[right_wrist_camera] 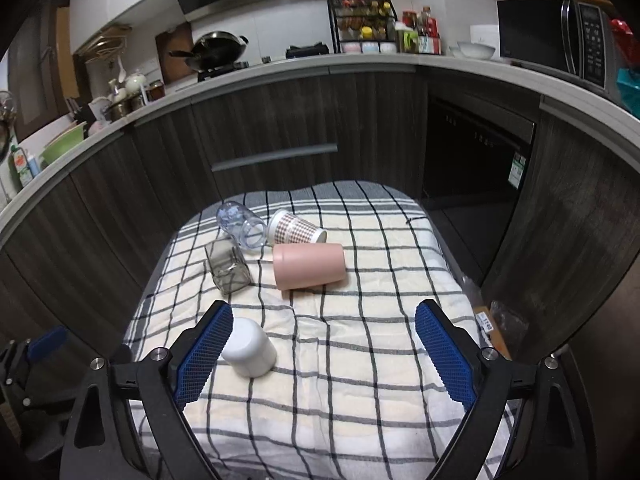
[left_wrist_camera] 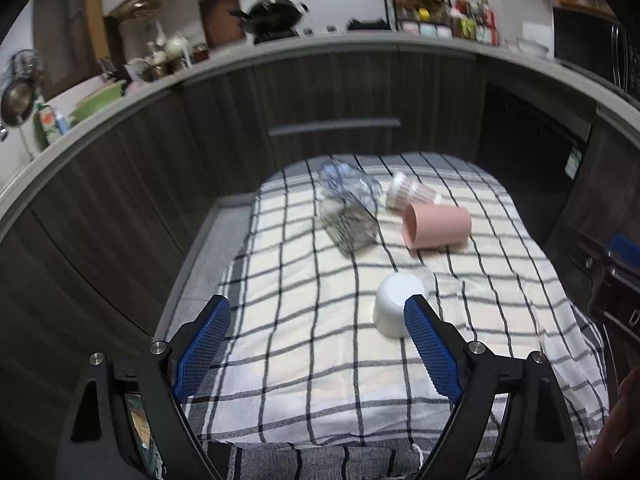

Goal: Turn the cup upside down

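Note:
A white cup [left_wrist_camera: 394,304] stands upside down on the checked cloth [left_wrist_camera: 320,340]; it also shows in the right wrist view [right_wrist_camera: 250,346]. A pink cup [left_wrist_camera: 436,226] [right_wrist_camera: 309,266] lies on its side behind it. A checked paper cup [left_wrist_camera: 412,192] [right_wrist_camera: 296,232], a clear plastic cup [left_wrist_camera: 348,182] [right_wrist_camera: 242,224] and a smoky square glass [left_wrist_camera: 350,224] [right_wrist_camera: 227,266] also lie on their sides. My left gripper [left_wrist_camera: 318,312] is open and empty, its right finger beside the white cup. My right gripper [right_wrist_camera: 324,318] is open and empty, its left finger next to the white cup.
The cloth [right_wrist_camera: 340,360] covers a small table in front of dark kitchen cabinets [right_wrist_camera: 280,120]. A counter [right_wrist_camera: 360,64] behind holds a wok, a spice rack and a microwave [right_wrist_camera: 556,36]. The right gripper's body shows at the right edge of the left wrist view [left_wrist_camera: 612,280].

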`<state>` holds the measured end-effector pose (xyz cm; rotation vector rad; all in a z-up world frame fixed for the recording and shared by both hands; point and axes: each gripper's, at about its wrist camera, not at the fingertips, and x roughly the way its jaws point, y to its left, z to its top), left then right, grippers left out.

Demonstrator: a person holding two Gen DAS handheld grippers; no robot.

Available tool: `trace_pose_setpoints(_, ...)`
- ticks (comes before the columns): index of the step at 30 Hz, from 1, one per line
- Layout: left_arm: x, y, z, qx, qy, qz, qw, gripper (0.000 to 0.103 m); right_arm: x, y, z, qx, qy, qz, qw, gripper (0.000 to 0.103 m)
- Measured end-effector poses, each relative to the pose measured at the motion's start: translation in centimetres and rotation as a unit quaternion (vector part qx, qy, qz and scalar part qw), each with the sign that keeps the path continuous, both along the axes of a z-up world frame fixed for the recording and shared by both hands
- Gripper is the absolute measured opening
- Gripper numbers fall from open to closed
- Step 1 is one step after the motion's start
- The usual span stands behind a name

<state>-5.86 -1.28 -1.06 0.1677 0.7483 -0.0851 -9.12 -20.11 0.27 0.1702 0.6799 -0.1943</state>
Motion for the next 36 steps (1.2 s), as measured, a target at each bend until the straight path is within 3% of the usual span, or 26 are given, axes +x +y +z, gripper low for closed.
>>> trace_pose_setpoints(5, -2.7, 1.2, 0.4, -0.012, -0.036, 0.012, 0.9992, 0.094, -2.4, 0.6, 0.0, -0.005, -0.018, -0.003, 1.000, 0.093)
trace_pose_setpoints(11, -3.8, 2.0, 0.2, -0.026, -0.039, 0.023, 0.9987, 0.094, -4.6, 1.0, 0.6, -0.017, -0.045, -0.003, 0.999, 0.093)
trace_pose_setpoints(19, -5.0, 2.3, 0.6, -0.022, -0.062, 0.028, 0.9975, 0.095, -6.4, 2.1, 1.4, -0.044, -0.071, 0.003, 0.996, 0.094)
trace_pose_setpoints(23, -5.6, 2.4, 0.8, -0.017, -0.078, 0.036, 0.9961, 0.101, -7.3, 2.3, 2.0, -0.056, -0.088, -0.001, 0.995, 0.095)
trace_pose_setpoints(36, -6.5, 3.1, 1.7, -0.011, -0.112, 0.056, 0.9921, 0.102, -7.8, 2.9, 2.2, -0.062, -0.091, 0.008, 0.994, 0.096)
